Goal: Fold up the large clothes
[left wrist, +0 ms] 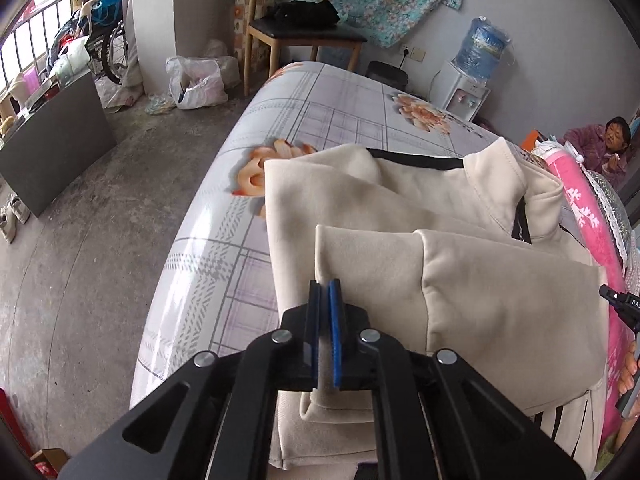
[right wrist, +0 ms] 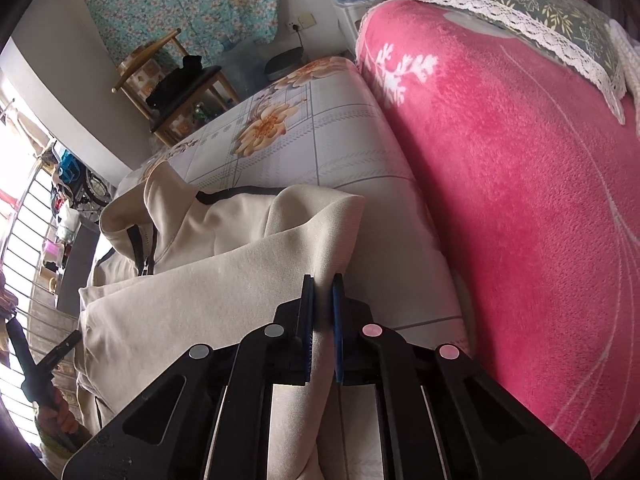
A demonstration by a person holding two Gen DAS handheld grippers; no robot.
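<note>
1. We hold the cream jacket point(left wrist: 460, 216) on the bed point(left wrist: 320, 96), near the long edge where we stand; its collar points toward the far side, beside the pink blanket point(right wrist: 500, 160).
2. Our left gripper point(left wrist: 325, 286) is closed on a folded sleeve edge at the near side of the bed. The pinch takes only a thin strip, so the cloth may slip out when we lift.
3. Our right gripper point(right wrist: 322, 280) is clamped on the other cream fold, next to the blanket. If one hand pulls faster, the fold can come out crooked.
4. The loose layers could open under their own weight.
5. The jacket lies close to the bed edge, so a part may slide down to the floor.
</note>
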